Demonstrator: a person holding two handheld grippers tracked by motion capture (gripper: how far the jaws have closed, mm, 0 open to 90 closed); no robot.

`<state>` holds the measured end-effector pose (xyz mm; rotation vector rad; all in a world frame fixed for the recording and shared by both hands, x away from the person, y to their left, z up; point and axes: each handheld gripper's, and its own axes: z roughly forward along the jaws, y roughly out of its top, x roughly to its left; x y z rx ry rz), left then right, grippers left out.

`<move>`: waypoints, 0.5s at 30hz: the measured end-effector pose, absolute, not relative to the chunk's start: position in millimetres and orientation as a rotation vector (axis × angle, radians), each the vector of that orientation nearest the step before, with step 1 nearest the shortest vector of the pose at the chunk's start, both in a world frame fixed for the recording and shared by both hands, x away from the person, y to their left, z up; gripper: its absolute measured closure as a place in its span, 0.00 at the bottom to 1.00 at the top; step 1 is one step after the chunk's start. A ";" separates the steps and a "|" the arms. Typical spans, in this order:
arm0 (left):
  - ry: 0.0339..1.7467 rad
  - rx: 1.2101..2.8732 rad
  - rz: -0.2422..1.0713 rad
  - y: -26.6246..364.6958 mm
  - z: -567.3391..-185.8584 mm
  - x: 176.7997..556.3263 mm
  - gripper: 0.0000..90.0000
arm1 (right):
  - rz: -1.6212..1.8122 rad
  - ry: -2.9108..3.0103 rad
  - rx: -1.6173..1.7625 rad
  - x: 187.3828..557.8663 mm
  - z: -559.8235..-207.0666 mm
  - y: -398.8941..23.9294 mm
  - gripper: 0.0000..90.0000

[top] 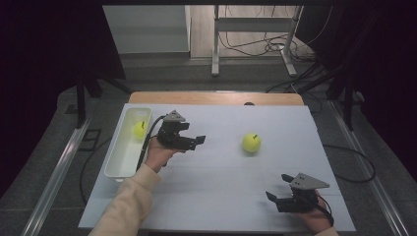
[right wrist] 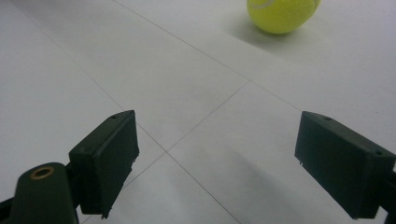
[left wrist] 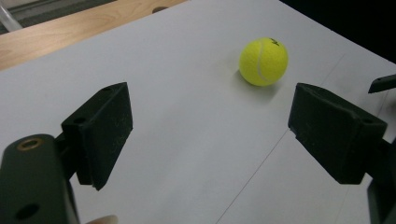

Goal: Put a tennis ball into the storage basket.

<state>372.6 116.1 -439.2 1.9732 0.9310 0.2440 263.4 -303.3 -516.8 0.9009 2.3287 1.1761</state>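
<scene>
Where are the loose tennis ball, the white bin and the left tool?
loose tennis ball (top: 251, 142), high view, centre of the ball on the table.
white bin (top: 116, 156), high view, bare inner floor near its front end.
left tool (top: 200, 140), high view, between its open black tips.

Count recorded: two yellow tennis balls, one (top: 251, 142) right of centre on the worktop (top: 221, 196), one (top: 139, 129) in the single white tray (top: 118, 162) at centre left. Two grippers present, left (top: 199, 142) and right (top: 273, 199).
</scene>
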 end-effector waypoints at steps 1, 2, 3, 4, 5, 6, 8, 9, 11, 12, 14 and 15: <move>0.930 1.974 0.244 115.6 -439.6 372.6 0.16 | 1.176 2.331 0.900 263.5 -516.8 -303.3 0.15; 0.929 1.974 0.242 114.9 -440.4 372.8 0.16 | 1.172 2.331 0.901 263.4 -516.6 -303.5 0.15; 0.931 1.975 0.239 114.5 -441.1 373.0 0.16 | 1.173 2.331 0.900 263.5 -516.6 -303.5 0.15; 0.931 1.976 0.237 114.2 -441.7 373.3 0.16 | 1.174 2.331 0.900 263.5 -516.6 -303.5 0.15; 0.930 1.979 0.238 113.8 -442.1 373.4 0.16 | 1.173 2.332 0.901 263.5 -516.7 -303.5 0.15; 0.929 1.981 0.238 113.6 -442.3 373.4 0.16 | 1.173 2.332 0.900 263.5 -516.7 -303.4 0.15; 0.928 1.981 0.238 113.4 -442.0 373.4 0.16 | 1.172 2.333 0.900 263.5 -516.7 -303.4 0.15; 0.928 1.980 0.240 113.5 -441.8 373.4 0.16 | 1.163 2.333 0.901 263.4 -516.4 -303.6 0.15; 0.929 1.979 0.240 113.5 -441.8 373.5 0.16 | 1.170 2.334 0.901 263.7 -516.8 -303.4 0.15; 0.929 1.979 0.240 113.5 -441.8 373.5 0.16 | 1.170 2.334 0.901 263.6 -516.9 -303.4 0.15; 0.927 1.984 0.237 113.2 -442.5 373.7 0.16 | 1.169 2.334 0.902 263.6 -516.9 -303.3 0.15; 0.928 1.986 0.237 113.0 -442.7 373.7 0.16 | 1.169 2.334 0.902 263.6 -516.9 -303.3 0.15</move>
